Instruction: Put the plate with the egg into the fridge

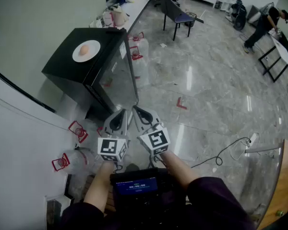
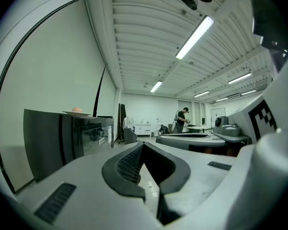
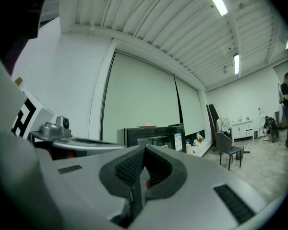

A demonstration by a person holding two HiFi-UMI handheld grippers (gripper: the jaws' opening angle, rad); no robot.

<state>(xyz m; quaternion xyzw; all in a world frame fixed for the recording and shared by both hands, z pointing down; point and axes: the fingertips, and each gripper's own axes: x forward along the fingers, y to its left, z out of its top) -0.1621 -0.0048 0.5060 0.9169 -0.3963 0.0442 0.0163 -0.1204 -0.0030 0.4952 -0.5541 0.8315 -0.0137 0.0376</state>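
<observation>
A white plate (image 1: 86, 51) with a tan egg (image 1: 84, 49) on it rests on top of a small black fridge (image 1: 67, 68) with a glass door, against the wall ahead and to the left. Its door looks closed. My left gripper (image 1: 121, 116) and right gripper (image 1: 141, 114) are held side by side above the floor, short of the fridge, both shut with nothing in them. In the left gripper view my left gripper (image 2: 143, 145) points past the fridge (image 2: 62, 138) with the plate (image 2: 77, 112) on top. The right gripper (image 3: 145, 150) faces the fridge (image 3: 153, 135) and plate (image 3: 147, 125).
Clear water jugs with red handles stand beside the fridge (image 1: 137, 51) and near my feet (image 1: 78, 131). A chair (image 1: 177, 14) and a counter (image 1: 129, 4) lie farther back. A person (image 1: 266, 23) bends at a table far right. A cable (image 1: 225, 152) crosses the floor.
</observation>
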